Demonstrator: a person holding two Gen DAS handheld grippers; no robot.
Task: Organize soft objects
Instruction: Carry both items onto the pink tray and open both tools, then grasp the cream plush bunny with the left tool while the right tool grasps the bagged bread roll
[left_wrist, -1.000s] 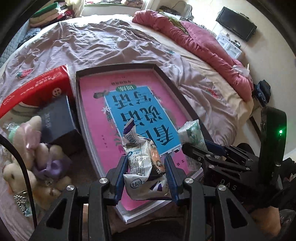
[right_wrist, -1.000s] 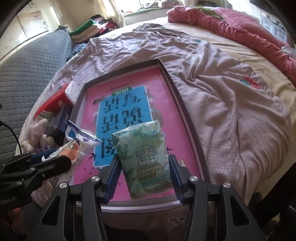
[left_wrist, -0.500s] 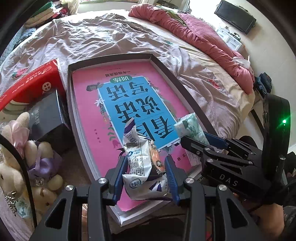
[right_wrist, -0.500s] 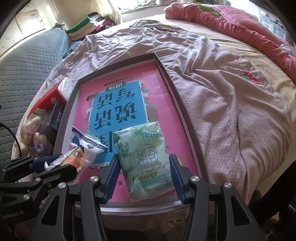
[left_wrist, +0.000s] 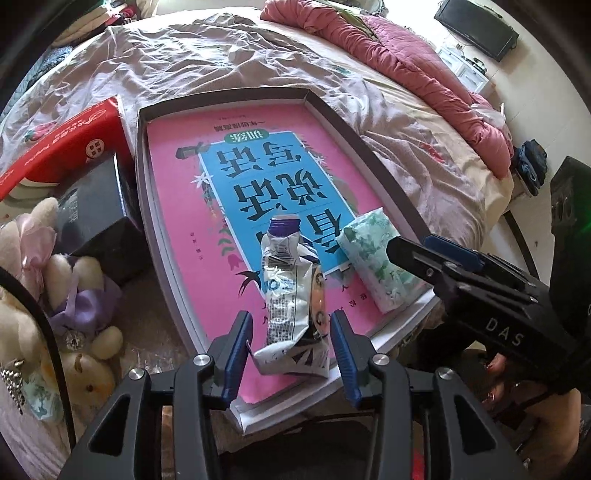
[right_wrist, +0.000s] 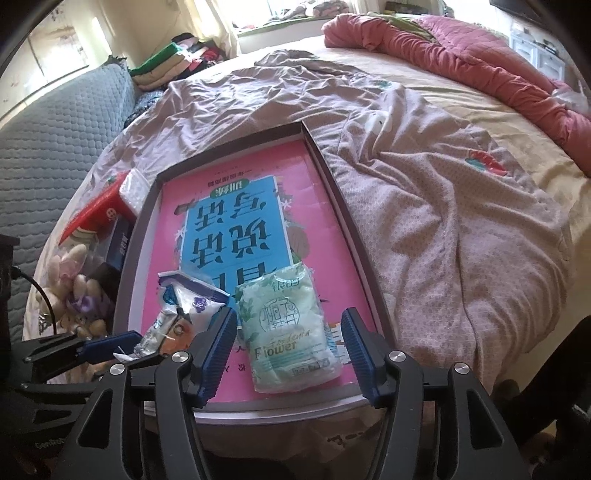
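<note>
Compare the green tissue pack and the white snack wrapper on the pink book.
The green tissue pack is plump and smooth and lies flat; the white snack wrapper is crumpled and twisted, its purple end raised. The pack is mint with leaf print; the wrapper is white and blue. Both rest on the pink book, each between open tongs.

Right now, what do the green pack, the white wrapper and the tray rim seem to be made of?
Green pack: thin glossy plastic film, likely over soft tissue; it shines and looks puffy.
White wrapper: crinkled plastic or foil-lined film, glossy; sharp creases and a twisted top suggest it.
Tray rim: probably matte grey cardboard; thin folded walls, no shine.
</note>
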